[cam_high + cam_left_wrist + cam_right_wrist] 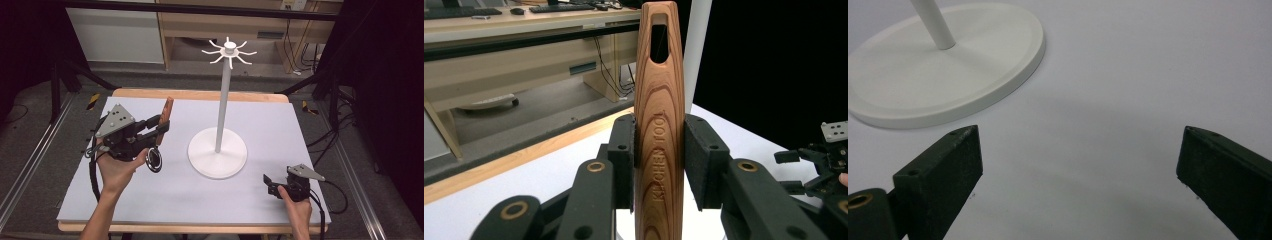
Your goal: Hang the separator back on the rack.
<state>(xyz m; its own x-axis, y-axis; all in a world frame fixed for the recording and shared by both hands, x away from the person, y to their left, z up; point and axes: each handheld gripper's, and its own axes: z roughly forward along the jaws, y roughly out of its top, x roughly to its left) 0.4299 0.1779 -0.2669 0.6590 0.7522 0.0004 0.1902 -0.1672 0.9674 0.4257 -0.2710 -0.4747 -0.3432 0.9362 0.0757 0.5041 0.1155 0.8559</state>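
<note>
The left gripper [659,165] is clamped on one wooden-handled kitchen tool [659,125], its long axis running up past the pads, hanging slot farthest out, the dark head, perhaps a strainer, below. The right gripper [1078,160] rests apart, empty. Beyond stands one white hook stand [218,152].

The left gripper [159,126] is clamping something between its pads, raised; the right gripper [268,184] is resting low, jaws gaping wide.
</note>
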